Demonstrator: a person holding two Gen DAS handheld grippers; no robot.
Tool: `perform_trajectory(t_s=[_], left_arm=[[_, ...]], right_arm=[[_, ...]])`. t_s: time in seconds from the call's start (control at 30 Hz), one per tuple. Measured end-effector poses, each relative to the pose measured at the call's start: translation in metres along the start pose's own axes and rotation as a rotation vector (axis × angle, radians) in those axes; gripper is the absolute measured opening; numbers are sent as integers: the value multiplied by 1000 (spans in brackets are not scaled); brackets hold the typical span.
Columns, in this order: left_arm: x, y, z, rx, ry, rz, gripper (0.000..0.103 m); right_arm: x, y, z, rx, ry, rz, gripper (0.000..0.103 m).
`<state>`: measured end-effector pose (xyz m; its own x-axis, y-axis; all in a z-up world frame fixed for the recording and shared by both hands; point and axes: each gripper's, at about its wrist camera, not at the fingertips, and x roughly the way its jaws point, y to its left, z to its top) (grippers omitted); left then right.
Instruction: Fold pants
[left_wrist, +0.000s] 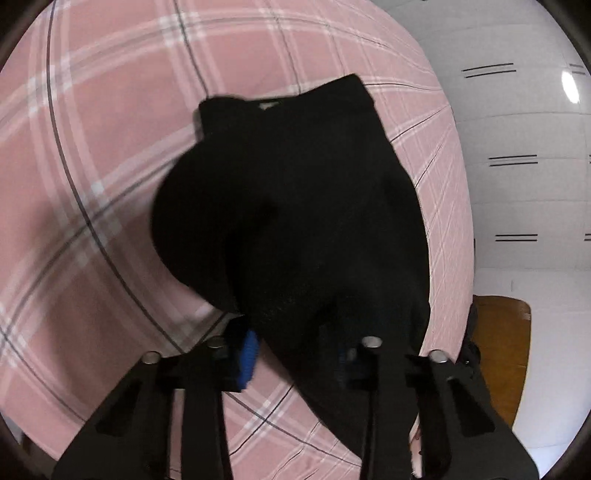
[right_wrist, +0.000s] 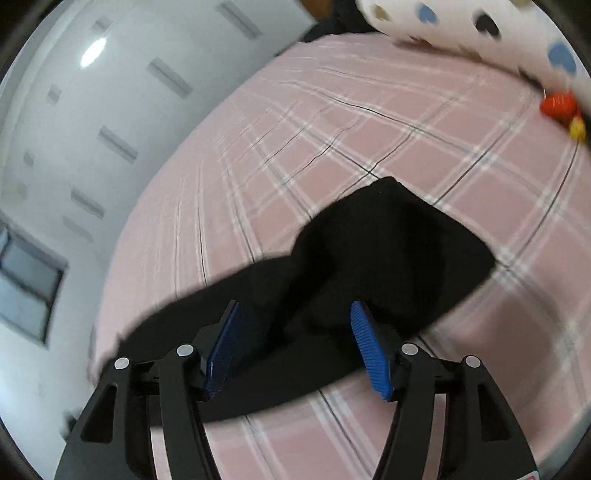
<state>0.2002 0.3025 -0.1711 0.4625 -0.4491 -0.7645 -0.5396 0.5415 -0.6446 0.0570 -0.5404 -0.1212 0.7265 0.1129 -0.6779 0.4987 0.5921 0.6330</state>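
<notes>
On the pink plaid bedsheet (right_wrist: 406, 122) black pants (right_wrist: 388, 251) lie bunched; left gripper (left_wrist: 297, 354) and right gripper (right_wrist: 295, 347) both spread, nothing clamped; hem should be pinched squarely before folding.

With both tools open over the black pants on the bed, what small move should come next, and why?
Probably lower the right tool and close it on the pants. Its blue pads stand wide apart with cloth between them but not gripped. The left tool also looks open, cloth draped over its far pad, so nothing is held and the pants lie bunched on the pink sheet.
</notes>
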Motion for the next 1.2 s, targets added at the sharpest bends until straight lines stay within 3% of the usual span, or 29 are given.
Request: perform_trajectory(t_s=[0.07, 0.1, 0.13, 0.17, 0.23, 0.27, 0.3, 0.33, 0.47, 0.5, 0.53, 0.6, 0.67, 0.73, 0.9, 0.97, 1.03, 1.07, 1.1, 1.13, 1.17, 1.2], left_arm=[[-3, -7, 3, 33, 12, 20, 25], [1, -12, 6, 50, 22, 40, 25], [3, -13, 6, 60, 28, 56, 25], [6, -14, 10, 66, 34, 72, 25], [12, -15, 16, 72, 43, 89, 24], [14, -16, 15, 72, 46, 90, 22], [16, -20, 14, 74, 47, 91, 20], [17, -22, 15, 72, 50, 92, 16], [-5, -44, 21, 128, 41, 38, 14], [-10, -52, 23, 154, 39, 30, 14], [-13, -54, 21, 177, 38, 30, 14], [-7, -55, 20, 233, 39, 89, 14], [13, -46, 19, 233, 72, 121, 14], [25, -30, 19, 195, 89, 109, 15], [18, -31, 15, 250, 59, 77, 18], [14, -41, 13, 286, 28, 63, 16], [8, -49, 10, 351, -6, 78, 19], [12, -50, 11, 366, 5, 112, 26], [22, -45, 11, 374, 31, 149, 31], [23, -41, 8, 376, 37, 154, 31], [18, -38, 6, 378, 32, 145, 31], [6, -35, 2, 382, 6, 132, 32]], right_arm=[[6, 8, 8, 41, 2, 15, 61], [11, 15, 11, 32, 4, -20, 65], [20, 21, 14, 22, 17, -79, 77], [28, 23, 16, 20, 31, -124, 79], [49, 23, 22, 27, 75, -193, 76], [62, 21, 24, 26, 93, -213, 38], [68, 21, 27, 34, 109, -219, 9], [67, 21, 28, 48, 100, -189, 6], [-9, 62, 46, -93, -103, 112, 4], [-28, 67, 44, -150, -127, 118, 4], [-35, 65, 42, -180, -130, 101, 4], [-23, 32, 33, -194, -67, -16, 4], [8, -23, 25, -66, 44, -86, 4], [24, -44, 12, -36, 96, -122, 4], [20, -49, 5, 29, 43, -66, 7], [6, -38, 10, -14, -23, -81, 6], [7, -39, 15, -37, -5, -148, 5], [11, -45, 14, -30, 30, -187, 11], [7, -50, 10, -13, 33, -176, 7], [-8, -47, 5, -1, -1, -208, 9], [-16, -40, 4, -10, -34, -251, 20], [-32, -24, -1, -49, -84, -284, 23]])
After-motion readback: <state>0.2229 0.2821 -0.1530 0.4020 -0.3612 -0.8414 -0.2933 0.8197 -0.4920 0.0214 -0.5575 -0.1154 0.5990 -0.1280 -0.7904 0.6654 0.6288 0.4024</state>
